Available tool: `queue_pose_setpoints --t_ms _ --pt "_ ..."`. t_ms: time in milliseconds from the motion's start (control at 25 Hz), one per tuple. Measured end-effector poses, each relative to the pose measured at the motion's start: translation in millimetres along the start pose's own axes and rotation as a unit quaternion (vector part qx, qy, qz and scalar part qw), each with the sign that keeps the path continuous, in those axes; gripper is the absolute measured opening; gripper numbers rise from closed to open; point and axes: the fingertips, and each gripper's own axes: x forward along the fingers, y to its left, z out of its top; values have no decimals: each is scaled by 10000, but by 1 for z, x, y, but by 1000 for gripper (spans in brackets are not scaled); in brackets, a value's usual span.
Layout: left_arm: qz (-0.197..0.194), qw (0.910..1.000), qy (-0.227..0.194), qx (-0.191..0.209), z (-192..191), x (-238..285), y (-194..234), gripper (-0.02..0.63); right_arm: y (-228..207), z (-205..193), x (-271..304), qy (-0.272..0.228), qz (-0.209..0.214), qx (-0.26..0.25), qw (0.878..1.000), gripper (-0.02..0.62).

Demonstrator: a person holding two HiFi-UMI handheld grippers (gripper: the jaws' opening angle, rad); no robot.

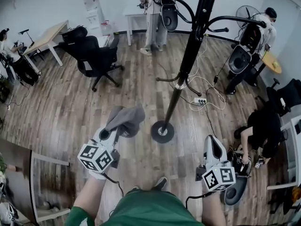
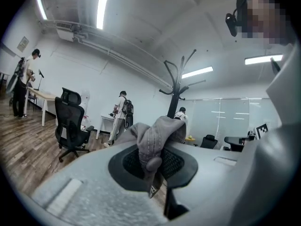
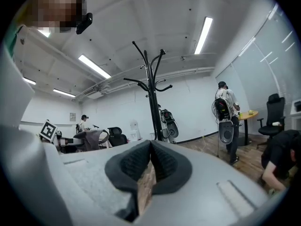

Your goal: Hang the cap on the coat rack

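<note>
Our left gripper (image 1: 113, 134) is clamped on a fold of the grey cap (image 1: 126, 119), leaving the crown loose ahead of it, we judge for hooking on the coat rack (image 1: 186, 65) beyond. Our right gripper (image 1: 212, 144) is closed and empty.

The head view looks steeply down from just before the coat rack (image 1: 186, 62). Both gripper views share that rack, facing it upward from lower down.
</note>
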Motion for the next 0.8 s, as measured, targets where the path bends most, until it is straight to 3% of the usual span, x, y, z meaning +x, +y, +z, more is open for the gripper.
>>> queue_pose_setpoints --t_ms 400,800 --pt "419 9980 196 427 1 47 6 32 -34 -9 11 189 269 218 9992 4" --pt "229 9986 359 328 -14 105 26 32 -60 -11 19 168 -280 252 9991 3"
